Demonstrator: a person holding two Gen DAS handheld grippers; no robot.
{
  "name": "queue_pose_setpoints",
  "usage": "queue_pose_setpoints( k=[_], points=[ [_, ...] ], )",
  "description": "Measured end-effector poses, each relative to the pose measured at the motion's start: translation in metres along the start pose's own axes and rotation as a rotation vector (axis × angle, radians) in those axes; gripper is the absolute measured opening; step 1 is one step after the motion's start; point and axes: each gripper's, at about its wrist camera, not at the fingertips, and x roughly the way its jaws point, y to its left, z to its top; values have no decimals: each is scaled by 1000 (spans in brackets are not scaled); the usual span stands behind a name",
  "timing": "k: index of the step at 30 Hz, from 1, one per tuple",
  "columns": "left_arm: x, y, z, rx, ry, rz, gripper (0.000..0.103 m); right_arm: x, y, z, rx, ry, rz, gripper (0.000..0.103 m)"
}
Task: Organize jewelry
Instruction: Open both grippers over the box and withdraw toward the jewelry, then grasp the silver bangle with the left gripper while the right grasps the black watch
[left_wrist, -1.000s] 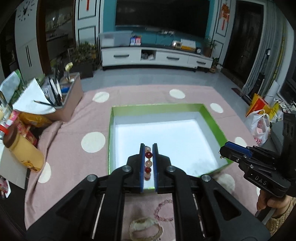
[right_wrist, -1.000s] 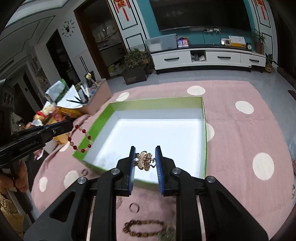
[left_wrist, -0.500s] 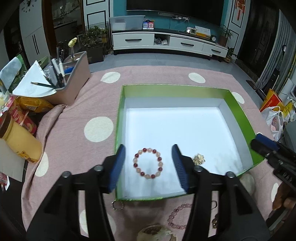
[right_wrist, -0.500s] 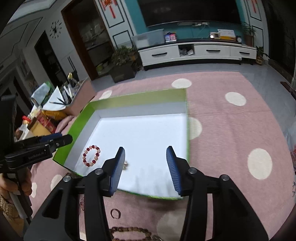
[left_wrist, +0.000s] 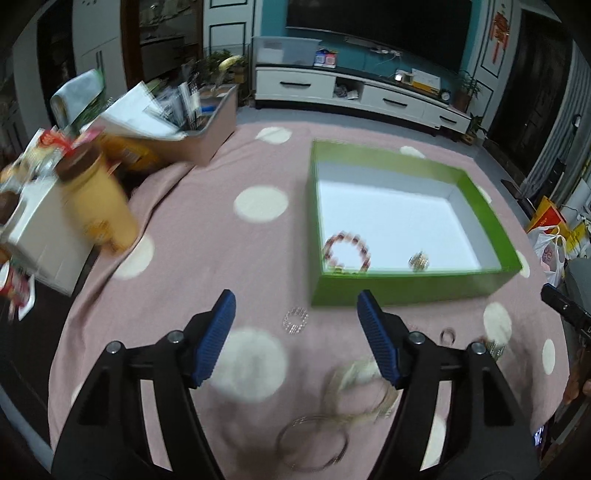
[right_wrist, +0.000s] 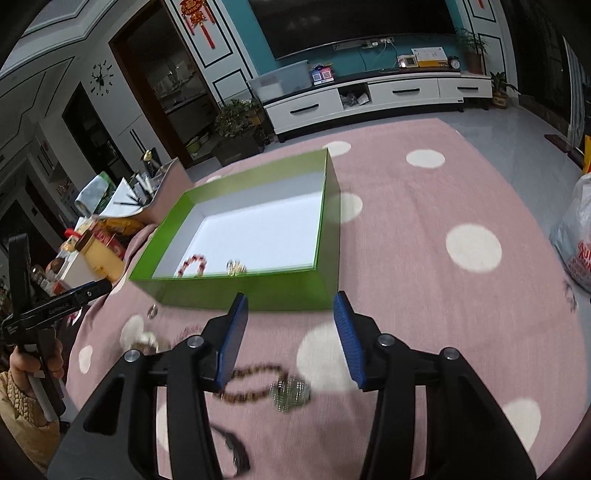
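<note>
Bracelet (left_wrist: 346, 252) in box (left_wrist: 406, 286), beyond spread fingers (left_wrist: 216, 332)

Both views are lit dimly by indoor light, and the brightest area is formed by the white floor of the green box (left_wrist: 406, 284), which is nearly blown out in the left wrist view. Motion blur is seen across both pictures, most strongly at the yellow jar (left_wrist: 98, 203) and the loose jewelry on the pink dotted cloth (left_wrist: 221, 236), while the blue finger pads (right_wrist: 347, 332) are rendered fairly sharp. Straight lines are bent by the fisheye lens, the corners are cut off in black, and soft shadows are cast on the cloth beneath the box wall (right_wrist: 332, 236).
</note>
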Motion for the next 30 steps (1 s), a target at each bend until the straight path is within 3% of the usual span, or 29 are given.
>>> queue_pose_setpoints(
  k=[14,23,30],
  points=[
    [-19,25,-93,-40,90,-2,69,-23,18,-57,-18,73,52,49],
    [-11,16,-111,6,109,12,69,-22,45,-95,-101,135,153,49],
    [-2,3,-114,66,108,24,55,-15,82,-114,-250,177,196,49]
  ],
)
